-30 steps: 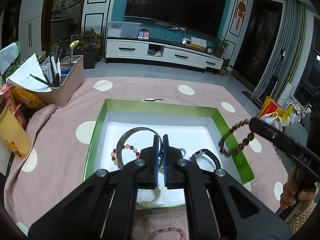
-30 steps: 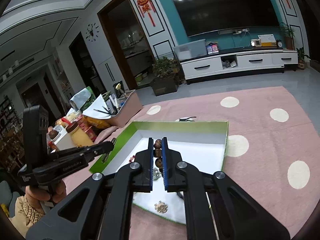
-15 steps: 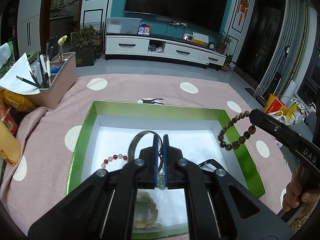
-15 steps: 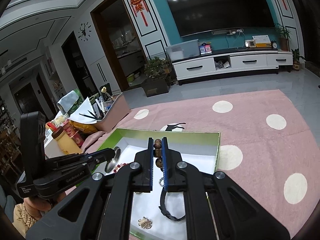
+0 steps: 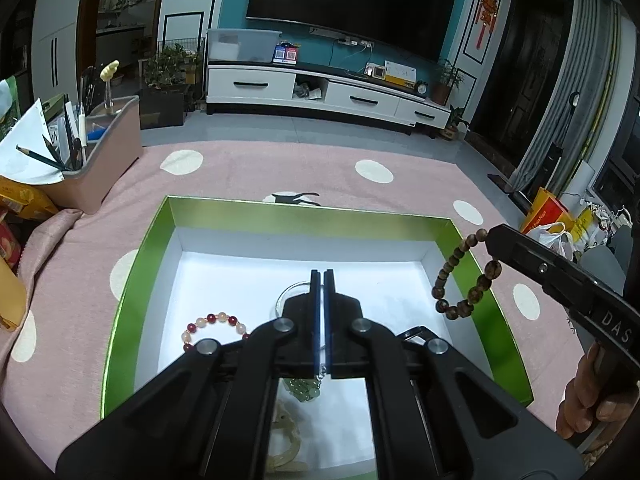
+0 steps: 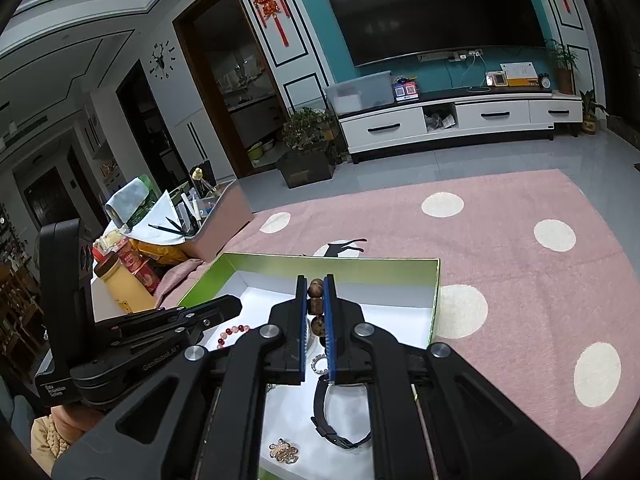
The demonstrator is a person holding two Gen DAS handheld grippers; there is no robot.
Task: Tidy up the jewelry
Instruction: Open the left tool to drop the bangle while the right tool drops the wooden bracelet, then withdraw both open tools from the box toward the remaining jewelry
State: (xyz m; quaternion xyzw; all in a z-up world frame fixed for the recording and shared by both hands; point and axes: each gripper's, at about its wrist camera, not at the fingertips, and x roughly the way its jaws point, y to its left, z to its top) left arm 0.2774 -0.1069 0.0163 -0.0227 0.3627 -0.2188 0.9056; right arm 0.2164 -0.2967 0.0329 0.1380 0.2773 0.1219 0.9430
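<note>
Pink dotted cloth (image 6: 520, 240); left gripper (image 6: 230, 306) reads "GenRobot.AI", right gripper (image 5: 494, 242) "DAS".

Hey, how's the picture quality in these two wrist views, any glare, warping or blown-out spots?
Left wrist view: the white floor of the green box is lit nearly blown-out, and fisheye bends the box edges. Right wrist view: ceiling lights glare off the TV screen, and the door frames bow; the wooden bead bracelet stays sharp.

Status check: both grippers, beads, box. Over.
Right gripper shut on wooden bead bracelet, hanging over green box right wall. Left gripper shut, pendant chain pinched. Nothing blocking.
</note>
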